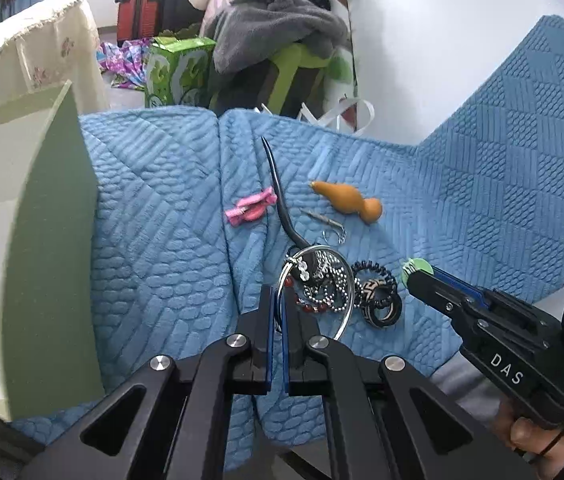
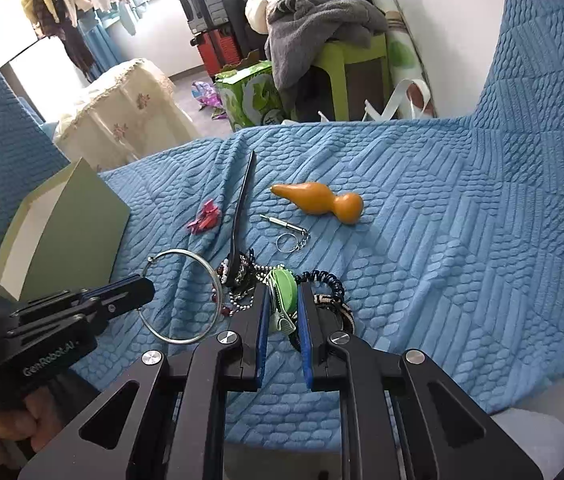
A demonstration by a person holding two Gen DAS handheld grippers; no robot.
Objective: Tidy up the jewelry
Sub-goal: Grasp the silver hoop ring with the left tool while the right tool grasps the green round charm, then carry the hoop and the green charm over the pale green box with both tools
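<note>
At frame left, the green box (image 2: 66, 232) stands open, its white interior apparently bare. Centre frame, the left gripper (image 1: 278, 312) pinches the silver hoop (image 1: 347, 304); the right gripper (image 2: 282, 300) clamps a green charm (image 2: 283, 292) above the jewelry pile (image 1: 321, 284).

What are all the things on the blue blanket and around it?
Silver bangle: one, shiny, front of the pile, clamped.
Green pouch: one, with zipper, clamped.
Bead chains: tangled, silver, black, red, inside the bangle.
Black coil tie: one, right of the pile.
Patterned rings: two, black-and-tan, by the coil.
Black hair stick: one, long, behind the pile.
Pink clip: one, left of the stick.
Orange gourd: one, lying down.
Small silver tool on keyring: one, before the gourd.
Green box: one, open, left.
Blue blanket: beneath everything.
Left gripper: on the bangle.
Right gripper: on the pouch.
</note>
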